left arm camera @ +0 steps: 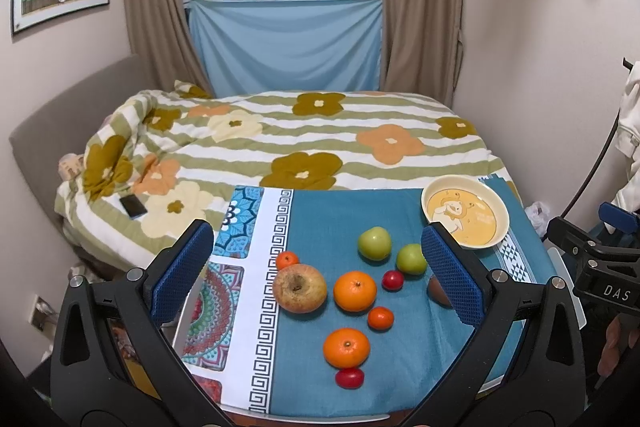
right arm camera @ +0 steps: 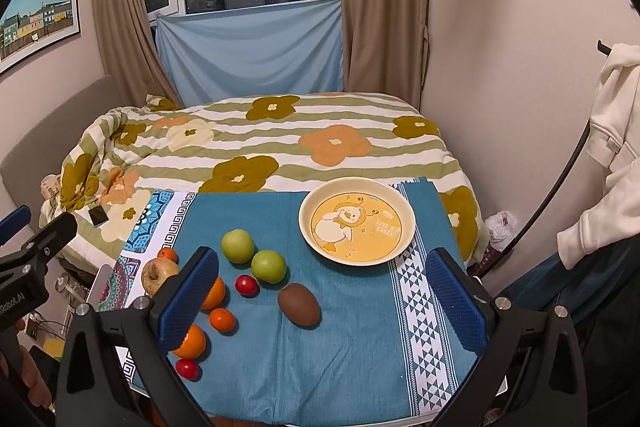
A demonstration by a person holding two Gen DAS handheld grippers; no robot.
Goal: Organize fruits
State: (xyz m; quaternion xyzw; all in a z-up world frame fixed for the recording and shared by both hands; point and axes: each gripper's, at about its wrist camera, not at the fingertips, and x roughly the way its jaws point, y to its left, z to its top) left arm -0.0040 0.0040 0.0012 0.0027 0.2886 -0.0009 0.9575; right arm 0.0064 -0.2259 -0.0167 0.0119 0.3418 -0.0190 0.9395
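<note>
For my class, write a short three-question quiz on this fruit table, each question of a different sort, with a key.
1. True or false: the cream bowl with a yellow cartoon duck already holds fruit.
2. How many round green apples lie on the blue tablecloth?
3. Which fruit lies nearest the bowl? A) brown oval kiwi B) green apple C) small red tomato

Key:
1. False; the bowl is empty.
2. Two.
3. B; the kiwi and the tomato lie farther off. Both the left gripper and the right gripper are open, holding nothing.
</note>
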